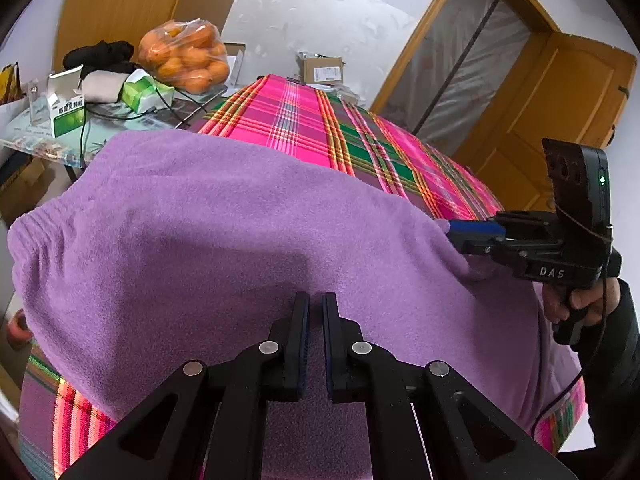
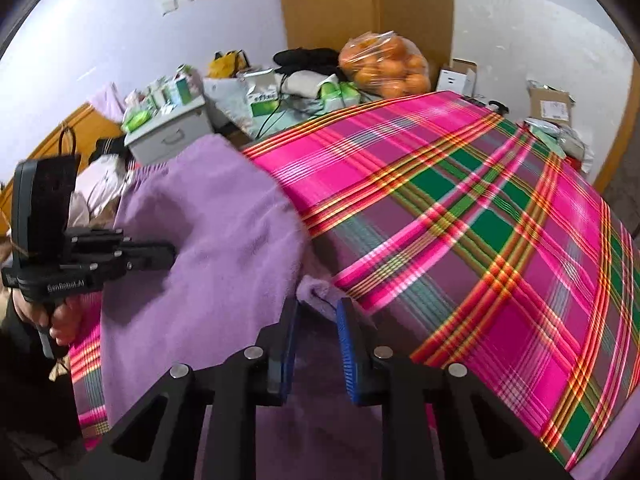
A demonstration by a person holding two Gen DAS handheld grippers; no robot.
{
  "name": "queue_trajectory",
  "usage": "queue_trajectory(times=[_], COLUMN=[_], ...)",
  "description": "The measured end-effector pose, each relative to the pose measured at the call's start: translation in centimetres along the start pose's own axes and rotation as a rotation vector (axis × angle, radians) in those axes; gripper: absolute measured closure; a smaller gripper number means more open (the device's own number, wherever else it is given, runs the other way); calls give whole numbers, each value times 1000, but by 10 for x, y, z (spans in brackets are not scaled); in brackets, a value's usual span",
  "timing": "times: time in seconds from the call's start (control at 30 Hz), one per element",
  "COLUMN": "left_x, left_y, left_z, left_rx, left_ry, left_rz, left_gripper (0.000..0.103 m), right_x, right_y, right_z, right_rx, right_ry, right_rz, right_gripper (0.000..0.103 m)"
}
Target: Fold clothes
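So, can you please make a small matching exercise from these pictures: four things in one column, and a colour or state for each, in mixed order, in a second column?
Things:
1. fleece garment
2. checked cloth
3. bag of oranges
4. left gripper

Colour or state:
A. clear plastic, orange fruit inside
B. plain purple, elastic waistband
C. jaws nearly together, on the purple fabric
D. pink with green and yellow stripes

Pairs: 1-B, 2-D, 3-A, 4-C
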State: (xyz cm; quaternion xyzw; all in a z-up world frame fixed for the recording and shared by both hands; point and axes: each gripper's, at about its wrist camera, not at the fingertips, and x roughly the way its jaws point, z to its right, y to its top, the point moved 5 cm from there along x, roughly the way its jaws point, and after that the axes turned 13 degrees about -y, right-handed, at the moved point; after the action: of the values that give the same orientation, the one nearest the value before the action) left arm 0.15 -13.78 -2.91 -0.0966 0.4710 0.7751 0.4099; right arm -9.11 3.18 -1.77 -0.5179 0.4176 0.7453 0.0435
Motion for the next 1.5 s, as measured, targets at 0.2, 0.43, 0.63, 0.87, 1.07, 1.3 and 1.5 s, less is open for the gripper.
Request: queue_trajectory(times=[0.2, 0.43, 0.63, 0.87, 1.07, 1.3, 1.5], left_x=[0, 1, 1, 0, -11, -30, -23], left_y=[0, 0, 0, 1, 29, 74, 64], left_z=[-1, 0, -1, 2, 11, -38, -83], left_rx=[-2, -4, -7, 22, 124, 95, -31], left_ry=[-2, -5, -7, 20, 92, 236, 233], left_rz=[0, -2, -1, -5, 17, 92, 36], left_gripper=[97, 97, 97, 97, 97, 97, 97], right_x=[13, 10, 28, -8, 14, 4, 12], right_y=[4, 3, -13, -11, -28, -19, 8], right_z=[6, 56, 95, 71, 36, 48, 2], right_rx=[19, 275, 481, 416, 344, 450, 401], right_ry=[-9, 24, 0, 51, 68, 9, 146], right_rz=[-19, 7, -62, 14, -80, -47, -26], right_gripper=[99, 101, 103, 101, 101, 99, 97])
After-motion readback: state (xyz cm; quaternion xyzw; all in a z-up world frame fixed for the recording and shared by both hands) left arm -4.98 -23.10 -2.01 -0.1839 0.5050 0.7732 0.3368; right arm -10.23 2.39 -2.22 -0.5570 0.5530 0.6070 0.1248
